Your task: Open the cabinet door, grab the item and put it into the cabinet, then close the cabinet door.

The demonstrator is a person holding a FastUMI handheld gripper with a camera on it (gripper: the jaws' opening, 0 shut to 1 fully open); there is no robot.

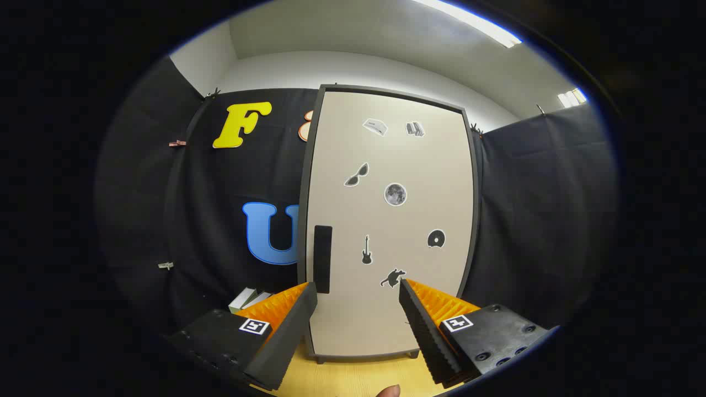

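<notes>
Beige cabinet door (391, 220) closed, gripper (357, 295) fingers spread apart, black handle (322, 259) beyond

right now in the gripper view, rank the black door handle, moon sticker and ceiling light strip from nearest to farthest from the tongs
The open tongs point at the shut beige cabinet door.
1. Black rectangular door handle: door's left edge, just above the left finger.
2. Round grey moon sticker: mid-door, higher up.
3. White ceiling light strip: overhead, beyond the cabinet.
</notes>
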